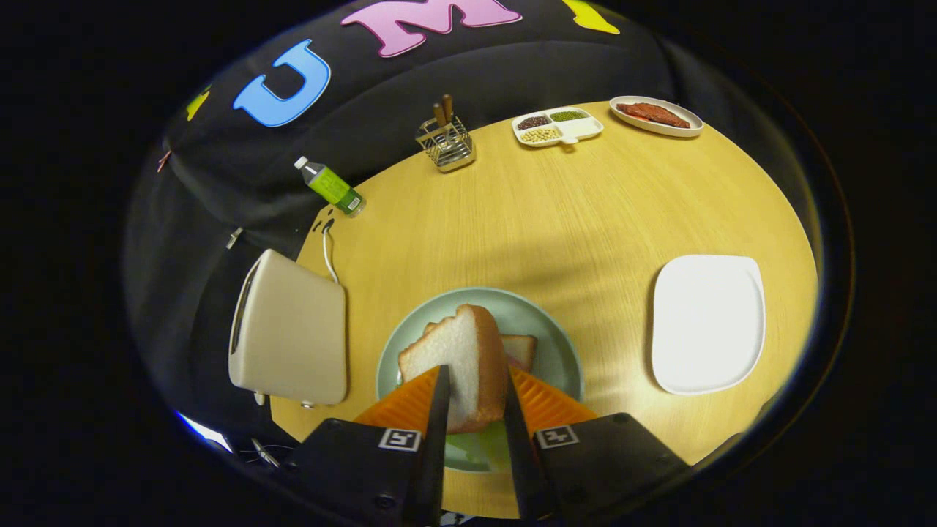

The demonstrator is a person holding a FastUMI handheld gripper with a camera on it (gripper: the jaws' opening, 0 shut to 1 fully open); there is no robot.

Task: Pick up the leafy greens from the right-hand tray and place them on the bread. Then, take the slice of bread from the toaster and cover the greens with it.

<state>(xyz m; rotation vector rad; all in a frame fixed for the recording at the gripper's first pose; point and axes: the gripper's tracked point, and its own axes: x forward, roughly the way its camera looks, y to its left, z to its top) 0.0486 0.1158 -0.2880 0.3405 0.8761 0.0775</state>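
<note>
The gripper (472, 399) is clamped on a bread slice (461, 366), one finger pressing each flat face. The slice stands on edge between the fingers, its long axis running away from the gripper, crust uppermost and to the right. It hangs over the round plate (553, 344) at lower centre. A second slice (521, 350) lies flat on that plate, just beyond the fingers. Something green (492, 445) shows on the plate between the fingers; it is too hidden to identify. The toaster (289, 329) stands at the lower left, beside the plate. The white tray (706, 322) sits at the right. A bottle (331, 186) at upper left carries a green label; its writing is unreadable.
</note>
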